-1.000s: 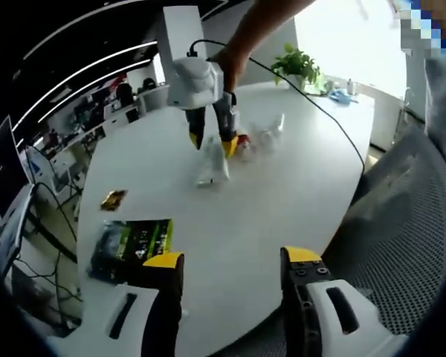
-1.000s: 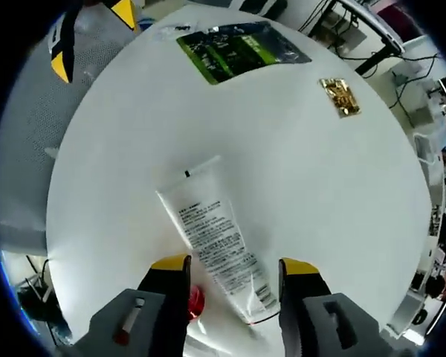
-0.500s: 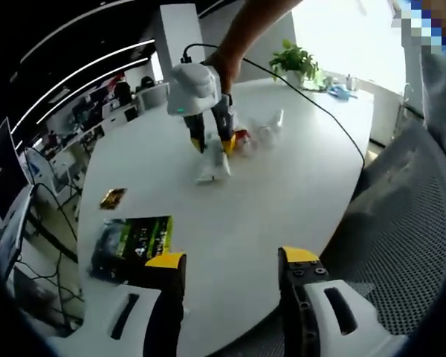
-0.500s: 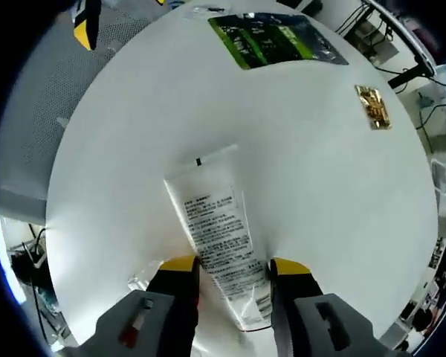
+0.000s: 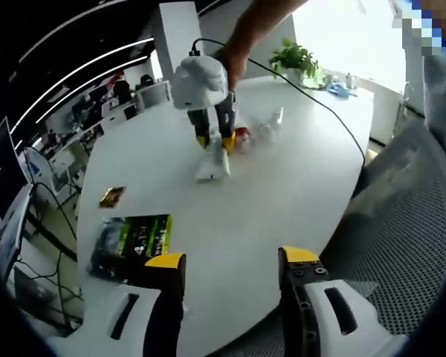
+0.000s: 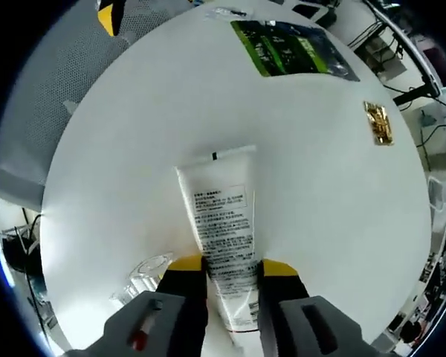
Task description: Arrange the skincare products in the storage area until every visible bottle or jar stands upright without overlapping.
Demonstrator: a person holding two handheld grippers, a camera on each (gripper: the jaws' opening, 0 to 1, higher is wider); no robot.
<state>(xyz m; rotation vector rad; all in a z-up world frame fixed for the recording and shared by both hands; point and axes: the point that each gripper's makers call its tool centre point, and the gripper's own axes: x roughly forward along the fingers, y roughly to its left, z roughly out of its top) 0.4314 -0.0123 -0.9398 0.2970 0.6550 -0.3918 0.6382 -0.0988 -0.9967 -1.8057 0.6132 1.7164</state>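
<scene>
A white squeeze tube [image 6: 221,236] lies flat on the round white table [image 6: 126,149], its printed side up. My right gripper [image 6: 232,265] is shut on the tube's lower part, a yellow-tipped jaw pressing each side. In the left gripper view the right gripper [image 5: 214,141] points down onto the same tube [image 5: 212,165] at mid-table. Just behind it lie a red-capped item [image 5: 242,135] and a clear bottle [image 5: 272,125]. A clear jar [image 6: 144,272] rests beside my right jaws. My left gripper [image 5: 232,259] hovers open over the near table edge, holding nothing.
A green packet [image 5: 131,241] and a small gold sachet [image 5: 111,198] lie at the table's left side. A grey mesh chair [image 5: 401,223] stands by the right edge. A potted plant [image 5: 297,61] sits at the far end, and a black cable [image 5: 320,111] crosses the tabletop.
My right gripper has slid forward along the tube and its jaws have closed from a wide gap onto the tube's sides. The left gripper has stayed put.
</scene>
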